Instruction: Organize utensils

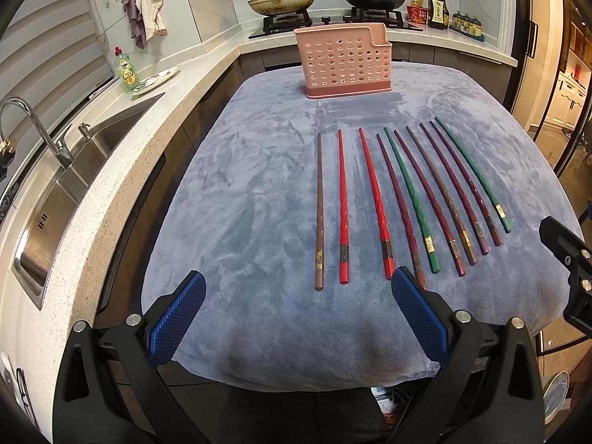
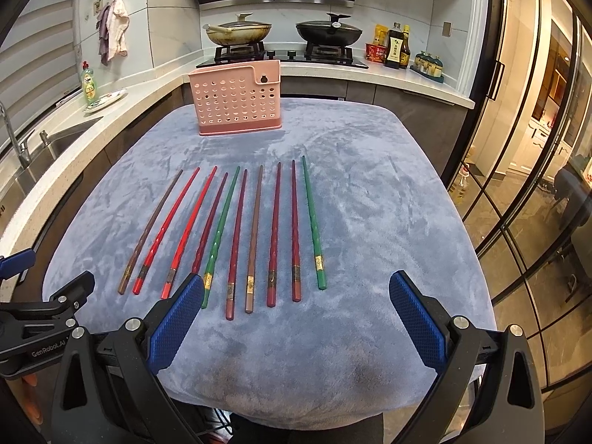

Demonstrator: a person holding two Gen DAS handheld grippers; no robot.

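Note:
Several chopsticks point(image 1: 407, 199) point(image 2: 255, 236) in brown, red, maroon and green lie side by side on the blue-grey cloth point(image 1: 240, 222) point(image 2: 370, 203). Behind them stands an upright pink perforated utensil holder point(image 1: 346, 61) point(image 2: 236, 101). My left gripper point(image 1: 298, 290) hovers open near the front edge, just short of the handle ends of the brown and red sticks. My right gripper point(image 2: 296, 290) is open too, in front of the maroon and green handle ends. Neither holds anything. Part of the right gripper's black body point(image 1: 571, 262) shows at the left wrist view's right edge.
A stone counter with a steel sink point(image 1: 74, 185) and tap point(image 1: 37, 125) runs along the left, with a dish-soap bottle point(image 1: 127, 70) and plate. Two lidded pans point(image 2: 238, 33) point(image 2: 329, 31) and sauce bottles point(image 2: 397, 46) sit on the stove behind. Glass doors point(image 2: 536, 185) line the right.

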